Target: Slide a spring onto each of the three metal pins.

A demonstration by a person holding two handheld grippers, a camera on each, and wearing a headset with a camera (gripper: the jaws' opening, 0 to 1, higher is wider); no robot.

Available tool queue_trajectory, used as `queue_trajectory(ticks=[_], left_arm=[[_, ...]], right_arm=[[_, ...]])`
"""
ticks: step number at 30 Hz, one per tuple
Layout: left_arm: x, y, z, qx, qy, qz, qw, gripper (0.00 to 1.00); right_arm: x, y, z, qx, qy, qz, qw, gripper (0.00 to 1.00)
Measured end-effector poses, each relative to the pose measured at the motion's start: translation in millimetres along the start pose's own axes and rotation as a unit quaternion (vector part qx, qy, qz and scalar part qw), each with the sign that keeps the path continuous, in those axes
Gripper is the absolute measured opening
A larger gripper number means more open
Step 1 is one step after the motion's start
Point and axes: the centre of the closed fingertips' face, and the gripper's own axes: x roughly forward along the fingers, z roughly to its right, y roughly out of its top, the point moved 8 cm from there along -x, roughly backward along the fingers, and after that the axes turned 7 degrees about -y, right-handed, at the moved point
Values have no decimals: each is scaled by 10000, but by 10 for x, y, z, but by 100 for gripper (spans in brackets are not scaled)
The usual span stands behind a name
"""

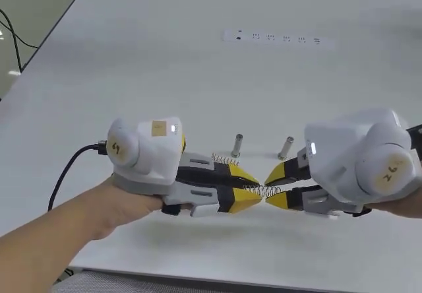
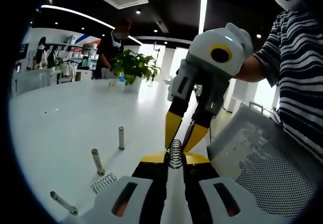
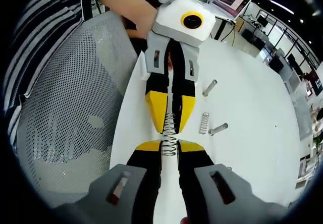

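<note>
Nearest, over the front edge of the white matte tabletop (image 1: 198, 62), the left gripper (image 1: 252, 189) and the right gripper (image 1: 275, 187) meet nose to nose. Each pair of yellow-tipped jaws is nipped narrow on one end of a thin coiled steel-wire spring (image 1: 264, 189), held clear of the table, I'd guess, to pass it across or square it up. Just behind lies a second loose wire spring (image 1: 224, 158), and by it the three smooth grey metal pins (image 2: 97, 162) stand bare.
</note>
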Motion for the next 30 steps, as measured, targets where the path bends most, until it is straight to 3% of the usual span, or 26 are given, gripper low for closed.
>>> queue_trajectory(ticks=[30], left_arm=[[-4, -26, 11, -7, -102, -110, 9999, 7]], right_arm=[[-9, -58, -50, 244, 48, 94, 9996, 13]])
